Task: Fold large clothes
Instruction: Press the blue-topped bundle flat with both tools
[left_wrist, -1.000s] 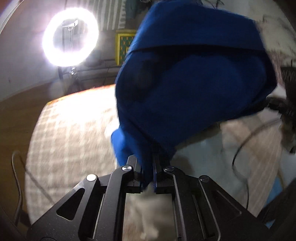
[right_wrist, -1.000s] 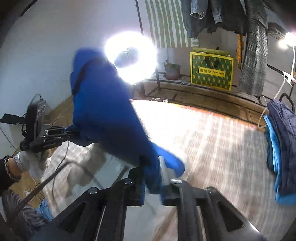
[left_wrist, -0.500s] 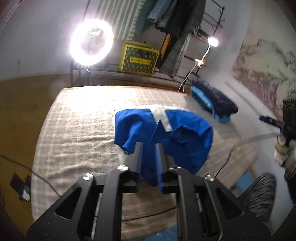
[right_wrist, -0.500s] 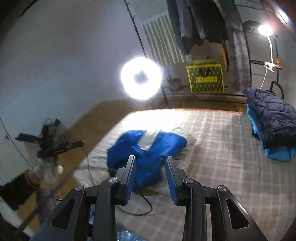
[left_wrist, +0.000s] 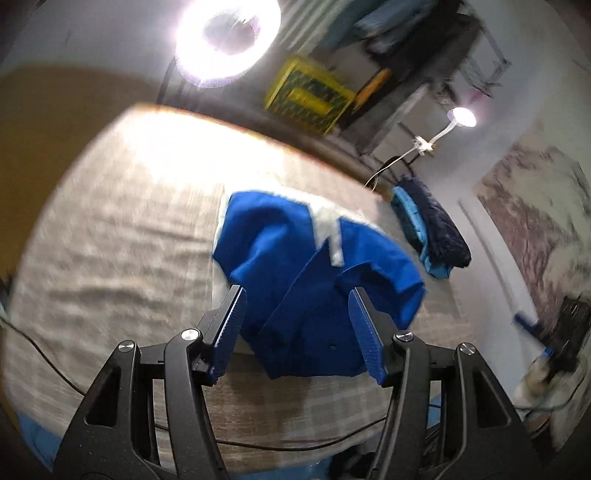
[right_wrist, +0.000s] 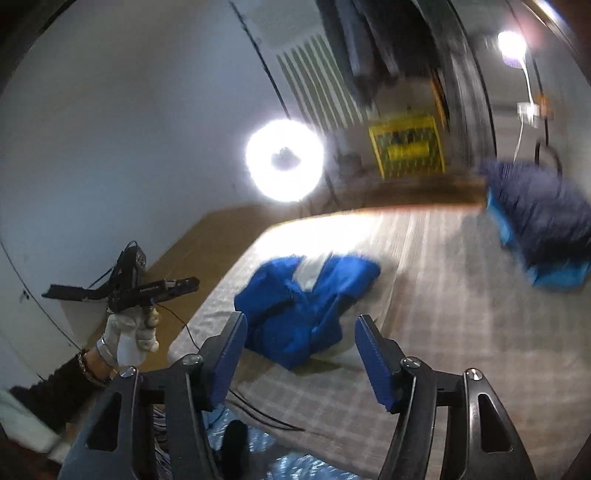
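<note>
Beige checked bedding covers the bed (left_wrist: 110, 236) I work over, and on it the blue garment (left_wrist: 317, 266) lies crumpled in a heap with a white strip showing at its top, well apart from the folded dark-blue jacket (right_wrist: 539, 210) at the far right edge. My left gripper (left_wrist: 297, 328) and right gripper (right_wrist: 301, 350) have both just been opening; each now stands about half spread above the heap, blue pads clear of the cloth, gripping nothing. Beyond the bed's end stands a yellow box (left_wrist: 306, 96), its contents hidden from me.
</note>
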